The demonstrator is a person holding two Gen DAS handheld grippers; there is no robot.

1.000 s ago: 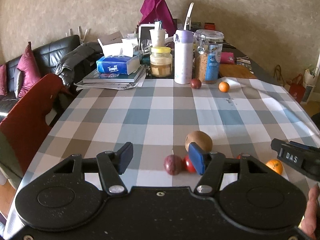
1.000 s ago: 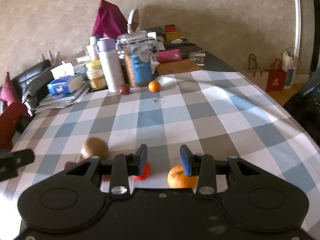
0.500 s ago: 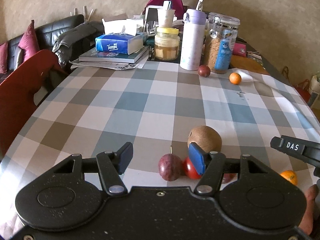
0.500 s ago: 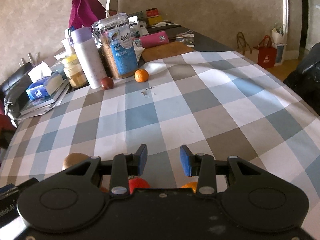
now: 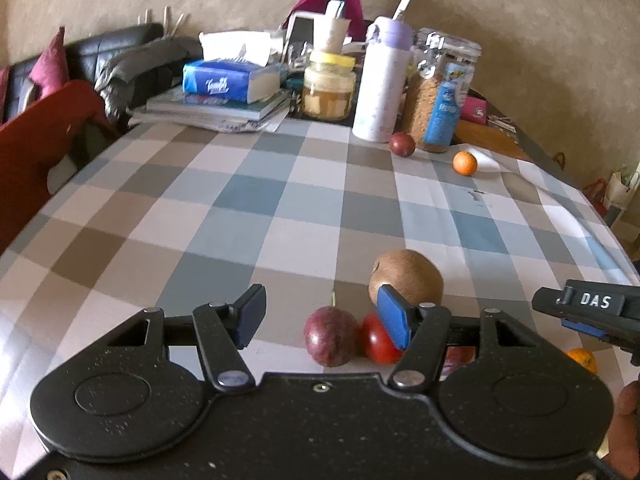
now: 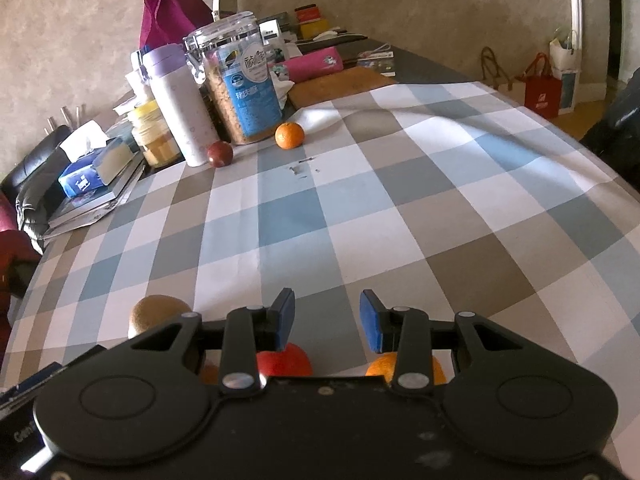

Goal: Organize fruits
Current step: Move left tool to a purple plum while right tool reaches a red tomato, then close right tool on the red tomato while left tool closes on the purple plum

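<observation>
Left wrist view: checked tablecloth (image 5: 248, 216) seen over the left gripper (image 5: 320, 316), pads apart, nothing clamped.
Fruit at left gripper: a purple passion fruit (image 5: 331, 336) lies between the pads, nearer the right one; a red tomato (image 5: 378, 344) touches it, partly behind that pad; a brown kiwi (image 5: 408, 276) sits just beyond.
Writing, left view: "DAS" on the right gripper's finger (image 5: 592, 304) entering from the right edge; "Tempo" on a blue tissue pack (image 5: 228, 80) far ahead.
Right gripper (image 6: 327, 316): pads apart, gripping nothing.
Fruit at right gripper: an orange (image 6: 380, 366) under its right finger, the tomato (image 6: 286, 362) under its left.
Far ahead: a mandarin (image 6: 289, 135) and a dark red fruit (image 6: 219, 153) beside a cereal jar (image 6: 240, 92) with a blue label in Chinese characters, too small to read.
</observation>
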